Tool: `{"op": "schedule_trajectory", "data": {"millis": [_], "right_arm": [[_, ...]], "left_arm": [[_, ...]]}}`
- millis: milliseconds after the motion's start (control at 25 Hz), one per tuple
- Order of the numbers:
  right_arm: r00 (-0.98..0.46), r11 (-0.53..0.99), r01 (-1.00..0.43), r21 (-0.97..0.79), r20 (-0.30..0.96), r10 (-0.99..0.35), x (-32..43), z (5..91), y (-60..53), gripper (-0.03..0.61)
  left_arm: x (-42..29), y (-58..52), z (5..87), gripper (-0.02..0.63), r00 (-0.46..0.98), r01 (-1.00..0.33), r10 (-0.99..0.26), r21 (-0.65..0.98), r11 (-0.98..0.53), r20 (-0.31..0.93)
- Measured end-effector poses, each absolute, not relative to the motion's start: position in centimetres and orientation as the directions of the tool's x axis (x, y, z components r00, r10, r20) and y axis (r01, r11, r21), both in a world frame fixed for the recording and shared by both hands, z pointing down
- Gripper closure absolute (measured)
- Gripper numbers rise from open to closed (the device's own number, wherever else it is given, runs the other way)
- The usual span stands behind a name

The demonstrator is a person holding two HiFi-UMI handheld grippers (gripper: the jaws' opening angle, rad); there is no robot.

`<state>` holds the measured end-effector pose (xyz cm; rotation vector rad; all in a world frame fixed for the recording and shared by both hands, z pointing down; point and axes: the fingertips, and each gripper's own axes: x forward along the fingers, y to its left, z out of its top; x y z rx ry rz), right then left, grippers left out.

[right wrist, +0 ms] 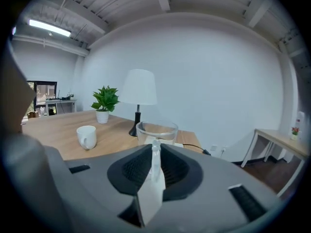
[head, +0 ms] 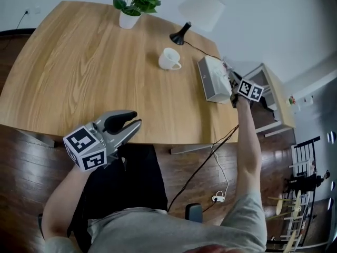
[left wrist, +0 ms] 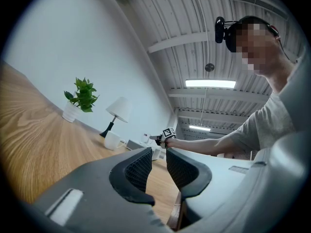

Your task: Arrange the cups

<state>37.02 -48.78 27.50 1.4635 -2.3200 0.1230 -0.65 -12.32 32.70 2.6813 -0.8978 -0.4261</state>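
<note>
Pinching 1 glass cup [right wrist: 146, 130]: right tool [right wrist: 155, 154]; left tool [left wrist: 159, 154] spread; 1 white mug [head: 169, 58] nearby.

White ceramic mug [head: 169, 58] upright on wooden table [head: 79, 78]. Clear glass cup [right wrist: 156, 129] upright, wall pinched by right hand-held gripper [right wrist: 155, 152].

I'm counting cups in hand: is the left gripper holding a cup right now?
No: in the left gripper view, the left gripper has its jaws standing apart with nothing between them.
</note>
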Motion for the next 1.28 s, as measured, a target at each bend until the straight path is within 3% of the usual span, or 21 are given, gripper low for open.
{"op": "schedule_trajectory", "data": {"millis": [440, 560, 640, 720, 880, 1040, 1280], "right_arm": [[-0.306, 0.390, -0.904, 0.177, 0.371, -0.877, 39.3, 28.4, -52.5, 0.502], [-0.227, 0.331, -0.917, 0.223, 0.390, -0.893, 40.8, 28.2, -52.0, 0.387], [-0.214, 0.300, -0.934, 0.196, 0.367, -0.906, 41.3, 27.4, -50.6, 0.387], [-0.280, 0.328, -0.936, 0.131, 0.288, -0.916, 39.4, 25.6, -48.0, 0.400], [-0.590, 0.604, -0.793, 0.076, 0.153, -0.793, 27.8, 23.7, -39.4, 0.439], [-0.792, 0.816, -0.578, 0.019, 0.230, -0.566, 18.1, 29.8, -32.0, 0.439], [-0.878, 0.903, -0.423, -0.071, 0.280, -0.389, 10.5, 35.1, -26.5, 0.440]], "left_arm": [[-0.9, -12.5, 32.5, 0.525, 0.761, -0.539, -0.623, 0.355, -0.763, -0.182], [-0.7, -12.8, 32.3, 0.525, 0.758, -0.541, -0.626, 0.359, -0.761, -0.183], [-0.5, -13.0, 32.2, 0.525, 0.756, -0.539, -0.626, 0.363, -0.760, -0.189], [-0.6, -13.0, 32.2, 0.525, 0.755, -0.535, -0.626, 0.369, -0.760, -0.194], [-0.8, -13.0, 32.2, 0.525, 0.752, -0.529, -0.626, 0.379, -0.759, -0.205], [-1.1, -13.1, 32.2, 0.525, 0.751, -0.527, -0.627, 0.383, -0.759, -0.208], [-1.1, -12.8, 32.3, 0.525, 0.750, -0.525, -0.626, 0.384, -0.760, -0.214]]}}
